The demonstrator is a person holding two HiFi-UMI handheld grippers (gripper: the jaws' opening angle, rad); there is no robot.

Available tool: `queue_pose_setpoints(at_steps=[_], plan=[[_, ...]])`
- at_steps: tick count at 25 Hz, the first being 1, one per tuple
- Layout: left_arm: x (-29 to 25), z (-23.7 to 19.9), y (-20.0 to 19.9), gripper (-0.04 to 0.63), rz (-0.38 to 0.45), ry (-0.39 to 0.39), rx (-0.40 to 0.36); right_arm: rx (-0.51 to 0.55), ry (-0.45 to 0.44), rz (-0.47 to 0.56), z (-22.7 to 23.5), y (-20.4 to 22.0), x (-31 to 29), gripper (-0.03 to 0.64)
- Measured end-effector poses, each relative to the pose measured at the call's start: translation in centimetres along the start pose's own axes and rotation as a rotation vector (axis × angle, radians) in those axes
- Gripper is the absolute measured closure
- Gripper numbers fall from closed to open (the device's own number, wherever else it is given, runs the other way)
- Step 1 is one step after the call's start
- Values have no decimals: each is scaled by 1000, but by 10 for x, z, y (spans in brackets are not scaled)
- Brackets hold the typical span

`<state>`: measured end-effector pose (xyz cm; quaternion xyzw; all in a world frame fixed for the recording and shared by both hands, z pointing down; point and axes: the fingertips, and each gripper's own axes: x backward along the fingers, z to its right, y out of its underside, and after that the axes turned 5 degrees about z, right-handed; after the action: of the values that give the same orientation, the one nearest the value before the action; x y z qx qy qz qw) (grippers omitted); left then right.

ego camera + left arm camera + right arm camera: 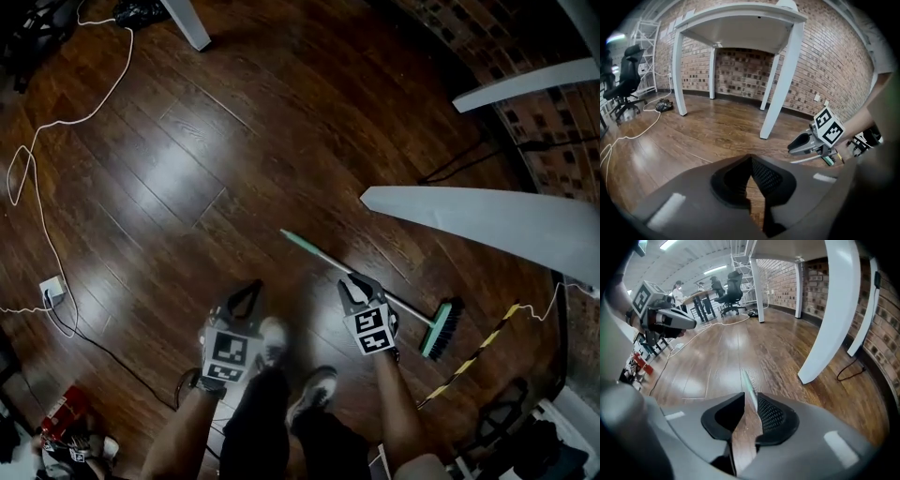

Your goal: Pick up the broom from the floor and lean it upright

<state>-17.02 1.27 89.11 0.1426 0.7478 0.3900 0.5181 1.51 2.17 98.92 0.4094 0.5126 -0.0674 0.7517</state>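
- My right gripper (749,399) fills the bottom of its own view. Its jaws are parted and the broom (747,380) handle runs up between them, with neither pad pressing on it yet.
- In the head view this gripper (354,284) sits just right of centre, over the middle stretch of the handle.
- The broom (319,253) lies flat on the floor (187,169). Its green tip is near the centre of the frame and its head (442,328) is at the lower right, close under the white table (487,220).
- My left gripper (750,158) has its tips together on nothing. In the head view it (247,291) is left of centre, well apart from the handle.
- To do this well, I'd sink the right jaws until the handle sits deep against the pads, then close squarely across it — a thin round handle will likely roll out of a shallow pinch.
- I judge it best to leave the head on the floor as a pivot and raise the green end, rather than lift the whole broom.
- The left jaws must open before they can steady the upper handle — one grip alone may let it swing.
- The striped strip (478,352) beside the head could snag the bristles, so I'd keep the pivot clear of it.
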Motion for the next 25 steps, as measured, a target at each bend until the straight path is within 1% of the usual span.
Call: queue_pose_setpoints(at_steps=[4,6,12,14,16,18,22,25], plan=[[-9,-1,22,595,-11,-2,35,70,-10,-60,-2,20,-31,517],[-15,-2,34,595,-21,-11,48,78,-16,-79,-2,29,-44,517],[-41,-17,66,595,-54,-75,110,-9,10,-61,13,43,-72,511],[-48,-21,74,595,-63,-85,124,-37,23,-53,16,45,-82,511],[-56,-20,80,595,-69,-86,139,-36,30,-56,17,47,-91,511],[-63,-14,85,595,-76,-76,150,-8,20,-77,14,53,-99,512],[-69,-1,90,595,-83,-47,146,59,-8,-139,11,61,-113,514],[-67,6,95,595,-94,-33,141,160,-34,-197,9,63,-120,515]])
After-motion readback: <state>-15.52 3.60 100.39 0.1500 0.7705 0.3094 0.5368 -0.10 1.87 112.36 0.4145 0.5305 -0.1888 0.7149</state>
